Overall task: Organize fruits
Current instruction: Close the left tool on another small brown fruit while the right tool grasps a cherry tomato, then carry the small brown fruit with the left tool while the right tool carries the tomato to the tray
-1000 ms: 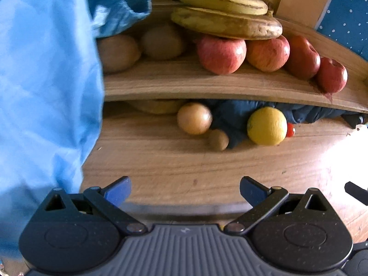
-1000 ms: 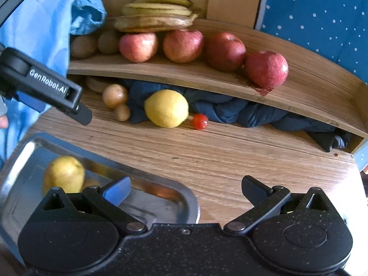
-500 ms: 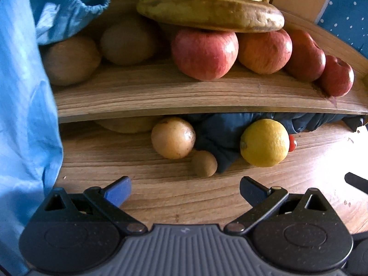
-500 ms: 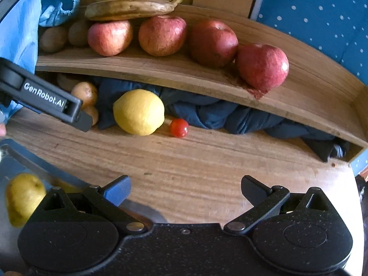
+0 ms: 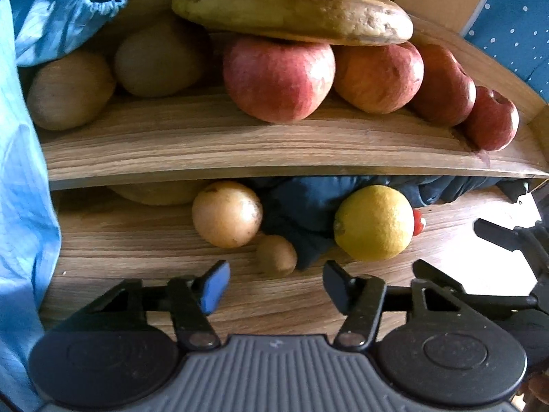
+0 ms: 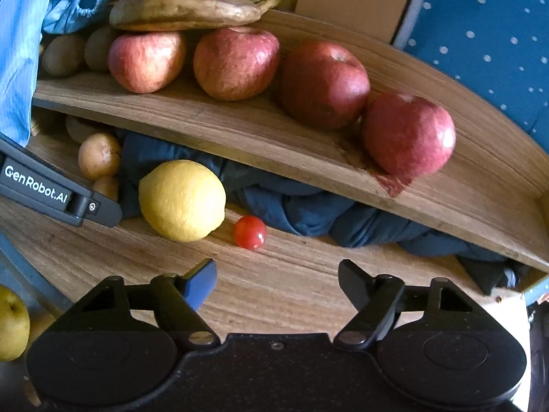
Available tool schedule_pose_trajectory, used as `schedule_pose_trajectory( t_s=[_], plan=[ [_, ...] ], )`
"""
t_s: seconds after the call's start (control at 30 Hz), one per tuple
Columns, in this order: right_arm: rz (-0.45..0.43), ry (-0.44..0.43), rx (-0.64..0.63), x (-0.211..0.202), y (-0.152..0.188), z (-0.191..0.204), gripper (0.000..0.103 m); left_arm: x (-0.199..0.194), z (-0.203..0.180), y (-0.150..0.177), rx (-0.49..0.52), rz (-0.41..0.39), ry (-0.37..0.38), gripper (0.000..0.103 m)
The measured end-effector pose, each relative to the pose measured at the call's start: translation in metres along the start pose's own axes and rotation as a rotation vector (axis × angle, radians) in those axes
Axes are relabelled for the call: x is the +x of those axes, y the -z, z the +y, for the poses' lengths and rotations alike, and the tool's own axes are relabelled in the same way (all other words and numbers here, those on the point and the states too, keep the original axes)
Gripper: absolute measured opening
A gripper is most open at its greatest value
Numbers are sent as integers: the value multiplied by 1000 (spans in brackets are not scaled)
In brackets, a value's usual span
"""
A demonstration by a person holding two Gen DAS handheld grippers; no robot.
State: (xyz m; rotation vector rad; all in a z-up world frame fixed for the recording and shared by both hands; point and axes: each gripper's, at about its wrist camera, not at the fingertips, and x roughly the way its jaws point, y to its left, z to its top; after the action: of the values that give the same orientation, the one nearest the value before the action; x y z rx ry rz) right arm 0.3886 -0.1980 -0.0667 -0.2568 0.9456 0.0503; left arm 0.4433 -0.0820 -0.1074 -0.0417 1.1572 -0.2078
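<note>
Left wrist view: left tool (image 5: pixel 276 283) jaws apart, nothing between them, low over the wooden table (image 5: pixel 137 261). Straight ahead and just beyond the fingertips sits a small brown fruit (image 5: pixel 276 254), maybe a kiwi, can't tell for sure. Far-left of it a round tan fruit (image 5: pixel 227 214); right of it a lemon (image 5: pixel 374 223) with a cherry tomato (image 5: pixel 418 222) peeking out behind. All lie at the mouth of the gap under the shelf (image 5: pixel 240 151), against dark blue cloth (image 5: pixel 302 206). On the shelf: kiwis (image 5: pixel 70 91) at left, red apples (image 5: pixel 278 77) in a row, bananas (image 5: pixel 291 10) resting on top of them. Light blue sleeve (image 5: pixel 24 171) fills the left edge.

Right wrist view: right tool (image 6: pixel 278 283) also spread wide and empty, over bare table, cherry tomato (image 6: pixel 250 232) nearest ahead, lemon (image 6: pixel 182 201) to its left. Left tool's finger (image 6: pixel 58 192) crosses in at left, near the tan fruit (image 6: pixel 98 156). Yellow-green apple-like fruit (image 6: pixel 12 322) at near-left corner, apparently in a metal tray, mostly cut off.

Step, my read: reaching for loose fruit under the shelf; shelf fruit looks sorted already. Next: left tool forward so the small brown fruit sits between the fingers, then close gently; it's round and could roll into the cloth.
</note>
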Motion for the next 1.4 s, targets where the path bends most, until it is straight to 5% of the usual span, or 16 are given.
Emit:
schedule_pose_trajectory(
  t_s=[0.33,0.97,1.4],
  plan=[
    [-14,-49,-77,11,-10,3,54,4,-4,-6,-6,2,21,43],
    [-33,-117,-88,35,-17,1,26,0,0,-10,3,-4,15,28],
    [-17,-135,-42,13,-4,13,25,1,-7,0,19,13,28,28]
  ],
)
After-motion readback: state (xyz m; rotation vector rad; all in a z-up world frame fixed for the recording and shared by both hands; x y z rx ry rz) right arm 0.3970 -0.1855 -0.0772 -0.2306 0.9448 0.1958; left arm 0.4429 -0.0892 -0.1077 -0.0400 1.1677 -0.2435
